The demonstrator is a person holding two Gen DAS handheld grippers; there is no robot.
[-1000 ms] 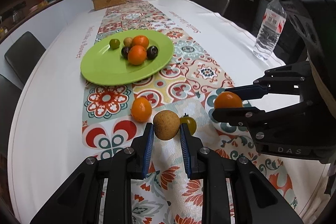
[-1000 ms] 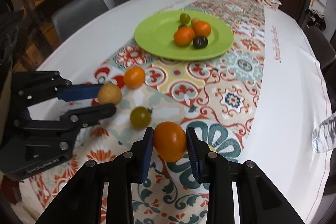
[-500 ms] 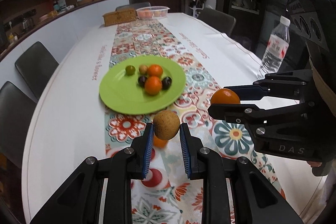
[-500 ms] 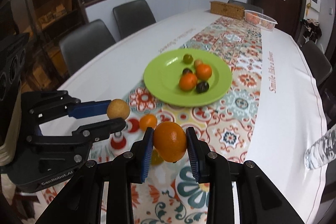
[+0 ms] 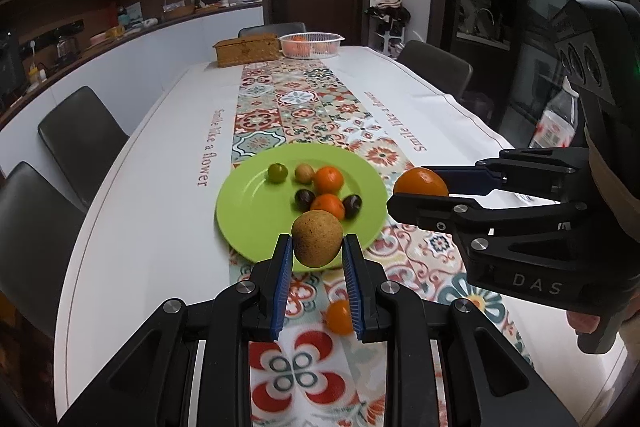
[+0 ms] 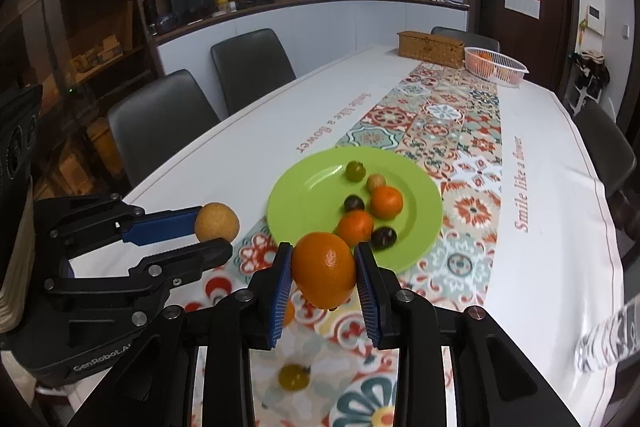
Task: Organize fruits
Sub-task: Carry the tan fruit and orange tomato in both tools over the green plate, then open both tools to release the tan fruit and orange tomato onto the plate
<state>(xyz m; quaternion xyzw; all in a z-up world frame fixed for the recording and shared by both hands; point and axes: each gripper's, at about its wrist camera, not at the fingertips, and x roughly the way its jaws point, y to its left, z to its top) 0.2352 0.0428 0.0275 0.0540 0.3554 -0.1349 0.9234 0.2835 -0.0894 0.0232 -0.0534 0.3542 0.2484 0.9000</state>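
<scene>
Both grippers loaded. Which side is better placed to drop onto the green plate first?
Left, probably. The left gripper holds the brown round fruit at the round green plate's near rim. The right gripper and orange look slightly short of it.

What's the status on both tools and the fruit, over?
Left tool shut on tan fruit; right tool shut on orange. Both in the air short of green plate. Two fruits loose on runner; path unobstructed.

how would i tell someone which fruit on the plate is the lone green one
Find the green plate on the patterned table runner. Six fruits sit on it; the green fruit is at the far left of the cluster, beside a small tan fruit. It alone is green; the others are orange, tan or dark.
</scene>
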